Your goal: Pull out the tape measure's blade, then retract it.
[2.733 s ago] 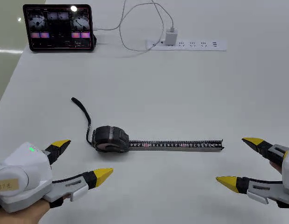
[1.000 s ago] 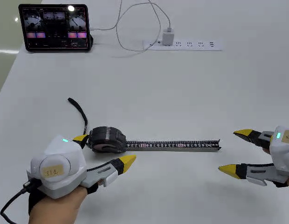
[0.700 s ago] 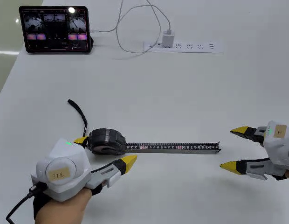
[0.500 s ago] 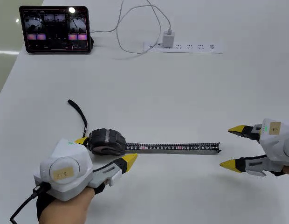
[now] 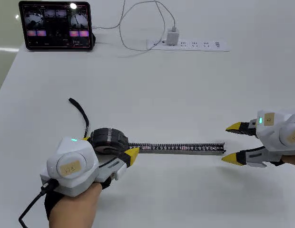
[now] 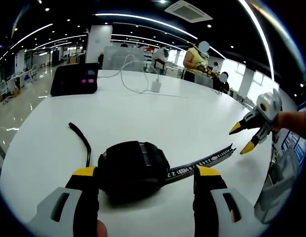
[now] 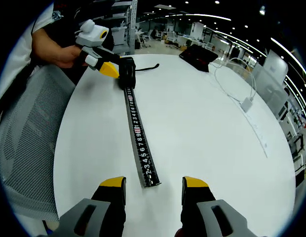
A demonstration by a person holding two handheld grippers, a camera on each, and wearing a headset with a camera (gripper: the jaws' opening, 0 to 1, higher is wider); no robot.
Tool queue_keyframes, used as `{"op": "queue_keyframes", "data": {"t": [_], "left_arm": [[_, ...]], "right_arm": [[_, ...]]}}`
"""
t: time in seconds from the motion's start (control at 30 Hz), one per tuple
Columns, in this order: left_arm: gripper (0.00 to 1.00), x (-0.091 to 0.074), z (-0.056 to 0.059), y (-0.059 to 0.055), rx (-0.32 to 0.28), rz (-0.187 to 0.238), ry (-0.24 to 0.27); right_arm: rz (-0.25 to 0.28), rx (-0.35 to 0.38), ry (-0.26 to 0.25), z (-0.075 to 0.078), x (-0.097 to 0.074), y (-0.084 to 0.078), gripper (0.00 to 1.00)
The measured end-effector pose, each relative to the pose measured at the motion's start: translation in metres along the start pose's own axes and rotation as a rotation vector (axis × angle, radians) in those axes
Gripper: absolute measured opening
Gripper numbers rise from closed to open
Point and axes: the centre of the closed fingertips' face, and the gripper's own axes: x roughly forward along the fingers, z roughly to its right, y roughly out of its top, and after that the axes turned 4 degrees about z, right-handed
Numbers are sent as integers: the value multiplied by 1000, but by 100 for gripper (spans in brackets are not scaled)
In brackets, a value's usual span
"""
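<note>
Two yellow-tipped grippers face each other across the white table (image 5: pixel 185 85). The left gripper (image 6: pixel 145 173) straddles the black round-cased tape measure (image 5: pixel 108 138) with its jaws spread. Its far jaw is largely hidden behind the case in the head view, and a gap seems to remain on the blade side. The dark numbered blade (image 5: pixel 178 147) lies flat, extended toward the right gripper (image 7: pixel 154 182), whose jaws stand apart just short of the blade's tip.

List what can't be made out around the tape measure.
- Head view: tape measure case, near side hidden behind the left gripper.
- Head view: blade numbers, too small to read.
- Head view: tablet screen content, too small.
- Left gripper view: the blade's far end, blurred.
</note>
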Motion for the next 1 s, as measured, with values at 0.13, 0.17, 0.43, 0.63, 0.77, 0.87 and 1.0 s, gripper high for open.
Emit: {"op": "queue_keyframes", "data": {"t": [0.13, 0.17, 0.43, 0.63, 0.77, 0.87, 1.0], "left_arm": [[74, 2, -2, 0, -8, 5, 13], [73, 2, -3, 0, -10, 6, 21], [71, 6, -7, -2, -20, 1, 50], [69, 8, -10, -2, -40, 0, 73], [68, 9, -12, -2, -55, -1, 86], [66, 11, -13, -3, -62, -4, 95], [64, 12, -16, -4, -75, -9, 110]], "right_arm": [[-23, -21, 35, -2, 4, -2, 39], [-34, -35, 46, -3, 6, -3, 38], [-67, -55, 94, -4, 12, -8, 34], [-81, -62, 120, -6, 14, -12, 30], [-87, -69, 136, -6, 15, -13, 27], [-94, -77, 145, -7, 16, -14, 25], [-105, -85, 155, -7, 18, -16, 23]]}}
